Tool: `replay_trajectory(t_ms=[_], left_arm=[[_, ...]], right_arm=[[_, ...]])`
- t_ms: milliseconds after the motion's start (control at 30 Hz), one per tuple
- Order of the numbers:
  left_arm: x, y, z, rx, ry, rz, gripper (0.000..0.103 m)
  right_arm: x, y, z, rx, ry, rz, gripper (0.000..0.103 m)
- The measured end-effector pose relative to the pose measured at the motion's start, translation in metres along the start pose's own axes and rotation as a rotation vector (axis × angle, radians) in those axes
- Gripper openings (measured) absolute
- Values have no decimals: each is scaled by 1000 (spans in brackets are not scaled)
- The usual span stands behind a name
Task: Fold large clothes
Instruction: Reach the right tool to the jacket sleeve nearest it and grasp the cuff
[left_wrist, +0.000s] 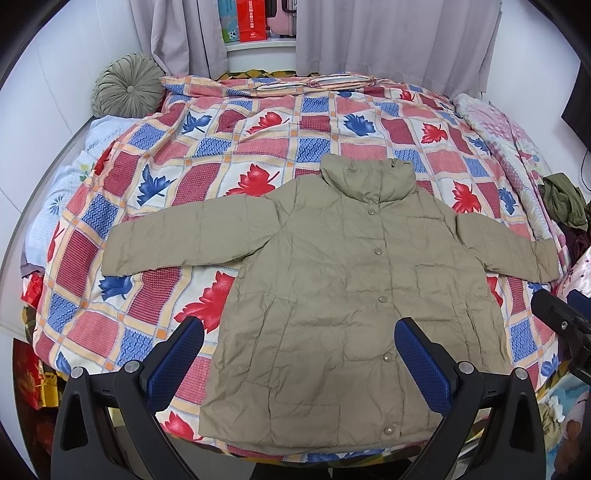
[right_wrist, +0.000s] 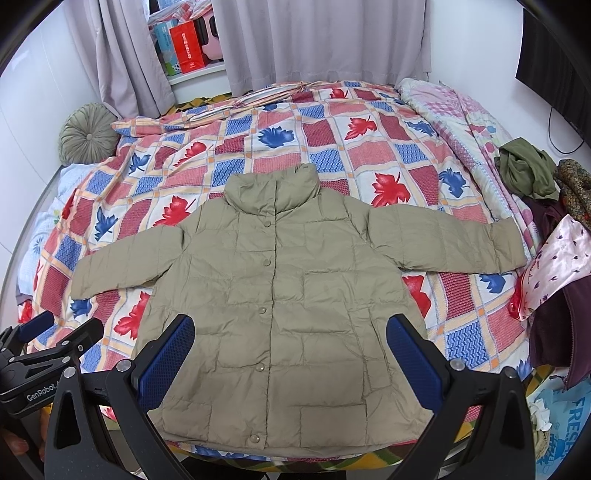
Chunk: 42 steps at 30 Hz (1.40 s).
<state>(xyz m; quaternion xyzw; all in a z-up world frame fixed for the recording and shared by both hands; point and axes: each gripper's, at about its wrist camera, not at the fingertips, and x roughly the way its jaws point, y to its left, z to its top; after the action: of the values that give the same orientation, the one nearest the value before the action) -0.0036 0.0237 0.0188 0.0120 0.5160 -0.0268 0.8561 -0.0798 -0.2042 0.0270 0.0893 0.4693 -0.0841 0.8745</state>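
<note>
Jaws on both my grippers stand wide and hold nothing: left gripper (left_wrist: 298, 352) and right gripper (right_wrist: 290, 349) hover above the near hem of the jacket (left_wrist: 343, 295), not touching it. It lies flat, buttoned, front up on the bed (left_wrist: 258, 144), sleeves spread to both sides, collar pointing away. Beyond it hang grey curtains (left_wrist: 388, 33).

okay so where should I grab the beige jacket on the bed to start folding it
Probably a sleeve cuff: the jacket lies flat, snapped shut, both sleeves spread outward. Come in from the outer side, pinching the thin cuff edge.
</note>
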Motion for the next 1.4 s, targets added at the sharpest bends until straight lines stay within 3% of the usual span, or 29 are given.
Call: replay_trajectory(t_ms=[233, 500, 667, 833, 967, 1067, 1233, 1400], left_arm=[[26, 19, -7, -24, 15, 38, 103], [63, 66, -6, -104, 79, -16, 103], [107, 107, -10, -158, 103, -6, 103], [162, 156, -13, -263, 146, -109, 103], [208, 197, -7, -380, 148, -208, 103], [240, 226, 1, -477, 114, -286, 103], [299, 253, 15, -586, 81, -437, 103], [350, 261, 28, -641, 95, -496, 103]], right_arm=[[22, 14, 0, -1, 57, 26, 103], [47, 47, -1, -61, 81, 30, 103], [75, 61, -3, -33, 98, 73, 103], [107, 87, -11, -94, 89, 122, 103], [147, 114, -18, -151, 195, 149, 103], [176, 124, -25, -126, 249, 180, 103], [212, 137, -40, -116, 284, 210, 103], [237, 144, -49, -123, 315, 213, 103]])
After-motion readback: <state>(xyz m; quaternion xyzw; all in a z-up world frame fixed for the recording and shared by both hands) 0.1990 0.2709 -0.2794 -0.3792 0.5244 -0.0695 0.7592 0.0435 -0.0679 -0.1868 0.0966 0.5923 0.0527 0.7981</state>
